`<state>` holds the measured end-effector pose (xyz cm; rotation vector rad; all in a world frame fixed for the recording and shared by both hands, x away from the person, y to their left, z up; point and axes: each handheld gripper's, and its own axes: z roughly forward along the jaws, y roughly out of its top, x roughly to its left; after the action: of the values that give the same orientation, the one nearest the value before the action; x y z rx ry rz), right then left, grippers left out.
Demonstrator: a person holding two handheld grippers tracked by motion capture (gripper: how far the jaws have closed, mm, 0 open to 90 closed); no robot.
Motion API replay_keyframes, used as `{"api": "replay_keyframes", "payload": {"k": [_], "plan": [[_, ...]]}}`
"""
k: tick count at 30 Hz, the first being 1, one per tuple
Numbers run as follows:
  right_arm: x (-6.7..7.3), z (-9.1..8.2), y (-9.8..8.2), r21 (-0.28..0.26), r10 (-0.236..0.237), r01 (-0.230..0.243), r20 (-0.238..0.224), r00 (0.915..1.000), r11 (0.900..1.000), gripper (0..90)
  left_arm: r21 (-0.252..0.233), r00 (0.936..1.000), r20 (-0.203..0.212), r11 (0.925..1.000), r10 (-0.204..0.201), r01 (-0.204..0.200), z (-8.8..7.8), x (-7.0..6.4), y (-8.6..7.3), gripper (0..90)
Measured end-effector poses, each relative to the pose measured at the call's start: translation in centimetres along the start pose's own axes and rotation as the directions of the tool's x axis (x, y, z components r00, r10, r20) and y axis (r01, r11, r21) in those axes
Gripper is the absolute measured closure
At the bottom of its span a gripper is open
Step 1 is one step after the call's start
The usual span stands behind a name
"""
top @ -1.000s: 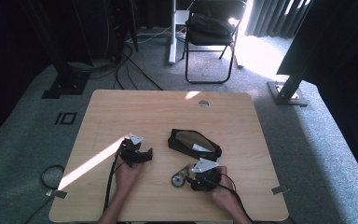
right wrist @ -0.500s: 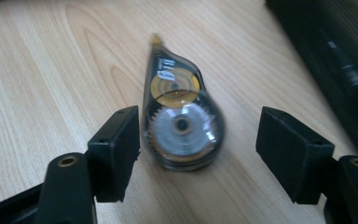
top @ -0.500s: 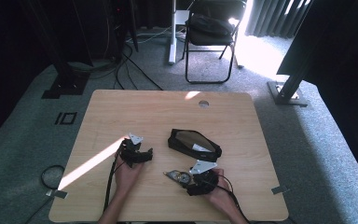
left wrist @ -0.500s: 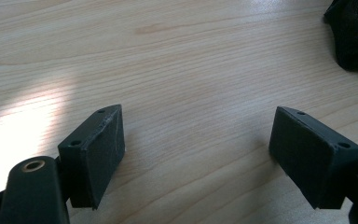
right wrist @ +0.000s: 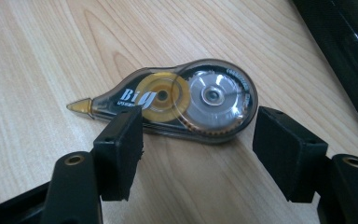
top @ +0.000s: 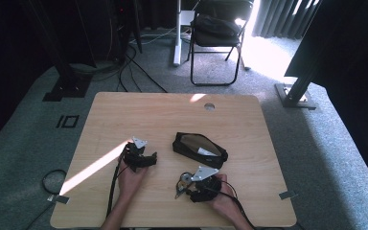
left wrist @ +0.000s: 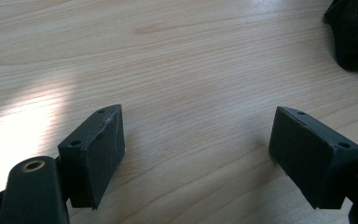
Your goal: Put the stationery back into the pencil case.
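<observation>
Between the right hand-held gripper's (right wrist: 198, 140) parted, just-closing, empty jaws, a light, rigid, slick correction tape dispenser (right wrist: 177, 100) is best gripped across its round end, toward three o'clock.

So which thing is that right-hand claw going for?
On the wooden table, look just in front of the black pouch. By the right gripper lies a correction tape dispenser: teardrop-shaped, smoky clear plastic, a yellow and a silver wheel inside.

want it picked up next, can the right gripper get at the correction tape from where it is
Probably yes. The correction tape lies flat on the table just ahead of the right gripper, whose fingers have just been moving, stand apart, and nothing lies between them.
</observation>
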<state>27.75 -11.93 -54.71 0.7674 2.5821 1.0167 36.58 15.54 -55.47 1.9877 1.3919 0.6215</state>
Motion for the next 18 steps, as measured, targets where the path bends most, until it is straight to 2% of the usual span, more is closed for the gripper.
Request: {"api": "replay_keyframes", "payload": {"k": [7, 13, 18], "plan": [[0.06, 0.44, 0.47, 0.011, -0.021, 0.021, 0.032, 0.9992, 1.0, 29.5, 0.0, 1.0, 0.0, 1.0, 0.0, 0.0, 0.0, 0.0, 0.0, 18.5], [0.05, 0.83, 0.83, 0.013, -0.029, 0.029, 0.032, 0.999, 1.0, 28.9, 0.0, 1.0, 0.0, 1.0, 0.0, 0.0, 0.0, 0.0, 0.0, 18.5], [-0.05, 0.97, 0.63, 0.013, -0.019, 0.019, 0.021, 0.9996, 1.0, 33.3, 0.0, 1.0, 0.0, 1.0, 0.0, 0.0, 0.0, 0.0, 0.0, 18.5]]}}
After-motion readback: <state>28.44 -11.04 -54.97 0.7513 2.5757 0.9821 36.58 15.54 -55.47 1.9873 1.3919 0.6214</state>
